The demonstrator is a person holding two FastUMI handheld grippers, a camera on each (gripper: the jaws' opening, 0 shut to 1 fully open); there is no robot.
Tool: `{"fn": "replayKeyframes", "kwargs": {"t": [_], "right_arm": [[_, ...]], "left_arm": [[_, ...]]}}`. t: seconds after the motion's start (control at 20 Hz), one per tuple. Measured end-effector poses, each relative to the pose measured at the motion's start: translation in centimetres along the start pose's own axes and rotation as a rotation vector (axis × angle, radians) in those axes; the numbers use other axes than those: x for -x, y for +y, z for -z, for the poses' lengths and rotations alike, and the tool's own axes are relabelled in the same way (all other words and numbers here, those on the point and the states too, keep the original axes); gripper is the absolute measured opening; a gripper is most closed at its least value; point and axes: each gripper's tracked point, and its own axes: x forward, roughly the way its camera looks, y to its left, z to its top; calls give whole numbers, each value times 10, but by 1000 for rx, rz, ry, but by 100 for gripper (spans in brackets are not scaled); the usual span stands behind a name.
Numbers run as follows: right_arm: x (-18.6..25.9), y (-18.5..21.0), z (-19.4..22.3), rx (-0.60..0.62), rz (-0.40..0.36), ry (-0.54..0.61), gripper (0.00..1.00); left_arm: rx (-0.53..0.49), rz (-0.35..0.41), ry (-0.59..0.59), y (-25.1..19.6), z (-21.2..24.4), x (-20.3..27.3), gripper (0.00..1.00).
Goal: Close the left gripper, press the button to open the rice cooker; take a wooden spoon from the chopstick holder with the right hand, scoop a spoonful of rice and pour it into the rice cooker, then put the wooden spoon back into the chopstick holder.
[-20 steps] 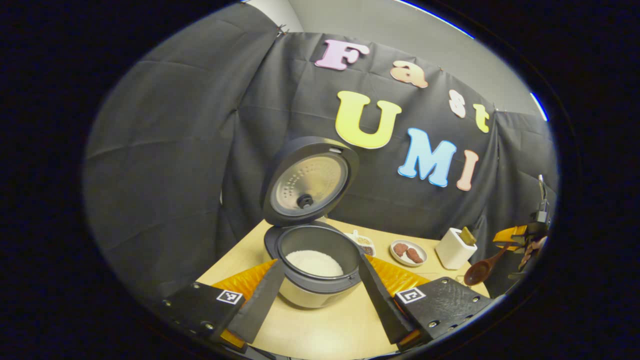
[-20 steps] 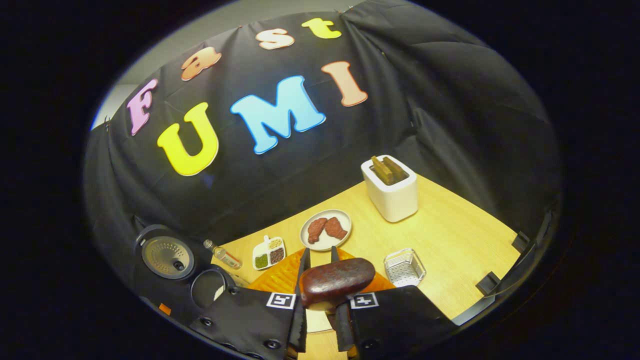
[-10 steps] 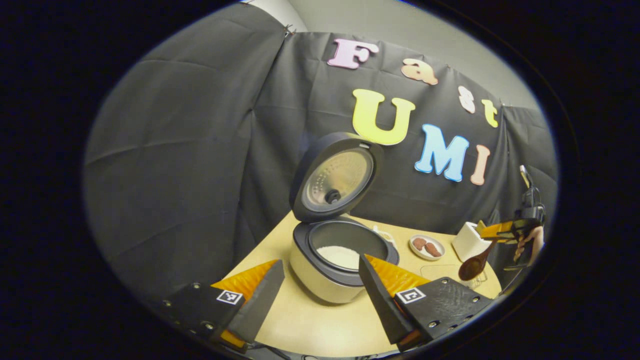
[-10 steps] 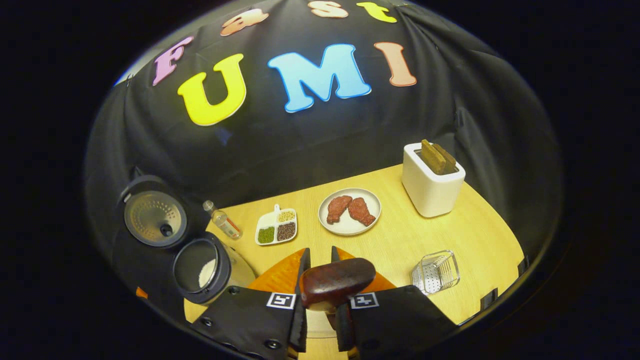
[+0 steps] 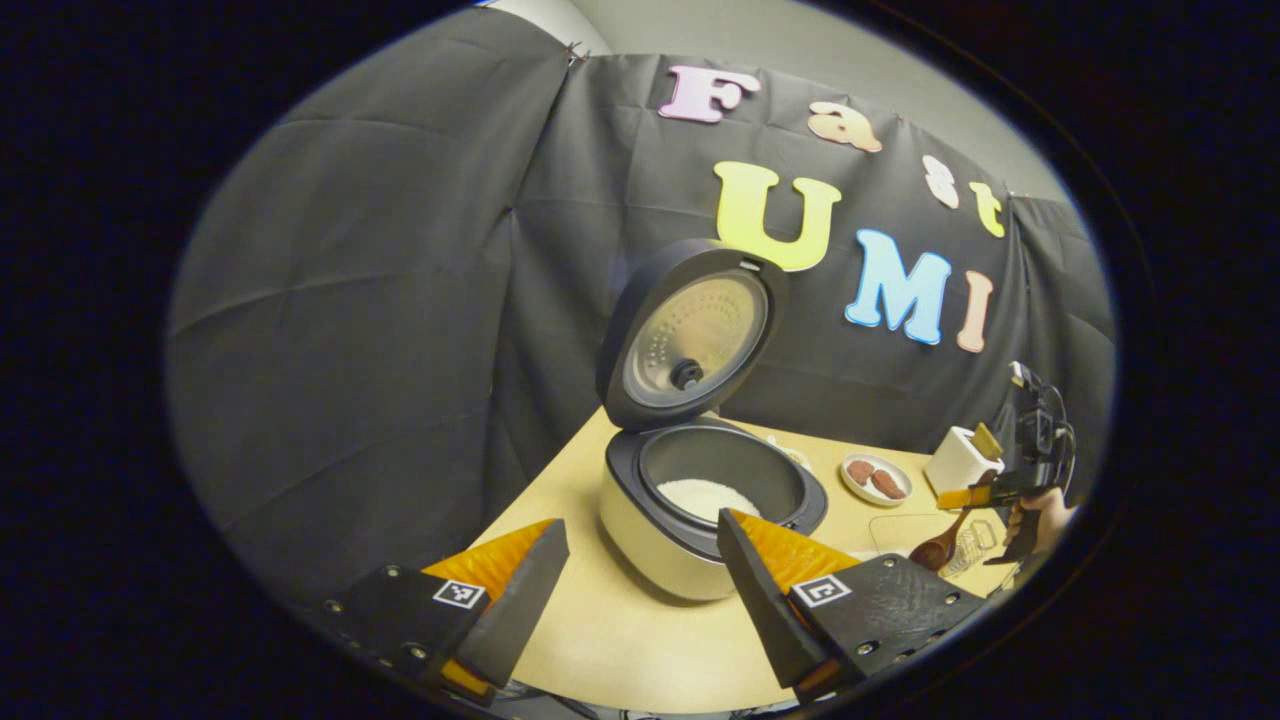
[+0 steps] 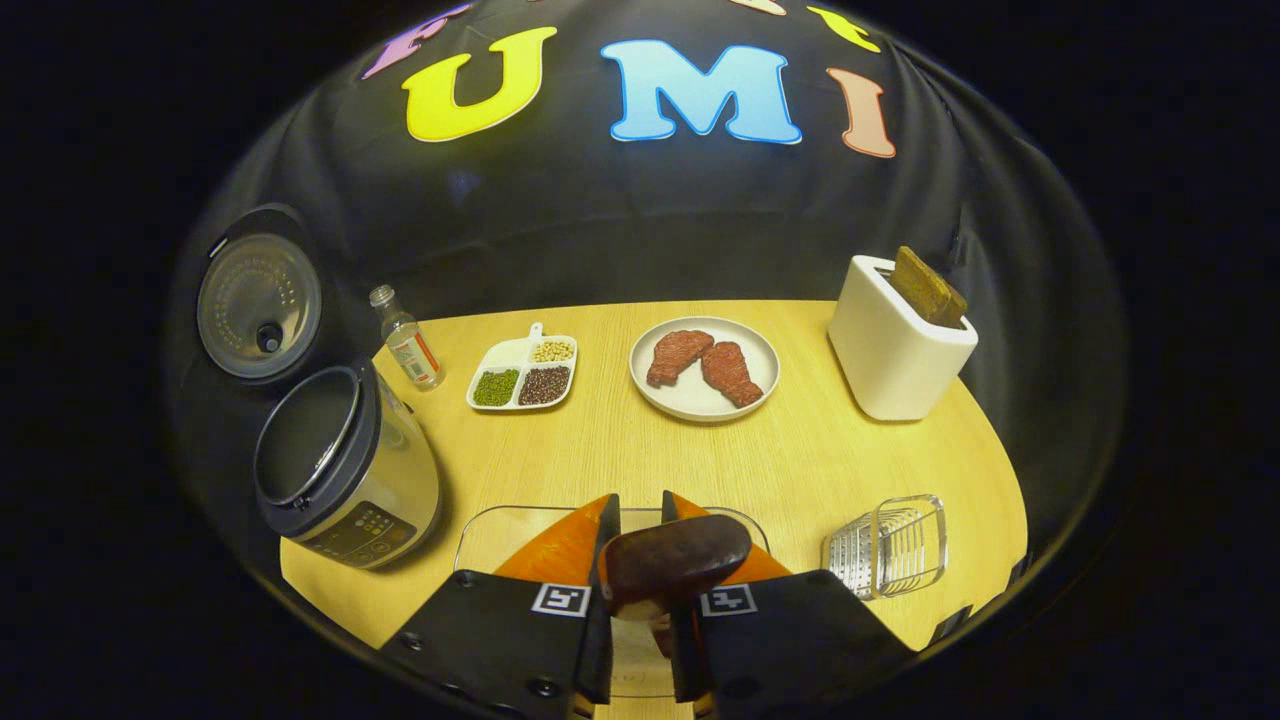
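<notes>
Right gripper view has the bench [image 6: 800, 470] laid out, and the rice cooker [image 6: 350, 470] sits at its left edge with the lid [image 6: 258, 295] flipped up. Chopstick holder [image 6: 895, 350] is way off to the cooker's right. Right tongs [image 6: 638, 560] are clamped on the wooden spoon [image 6: 675, 560], well right of the cooker. Left tongs [image 5: 640, 580] hang wide apart just in front of the cooker, holding nothing.
</notes>
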Motion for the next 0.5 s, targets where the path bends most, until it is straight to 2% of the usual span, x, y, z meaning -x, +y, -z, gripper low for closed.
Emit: {"fn": "replayKeyframes", "kwargs": {"t": [0.25,0.5], "right_arm": [[-11,13,16,-14,-16,14,22],[-14,51,31,-187,-138,94,25]], "left_arm": [[20,-23,28,2,16,9,94],[65,-17,41,-1,22,20,94]]}}
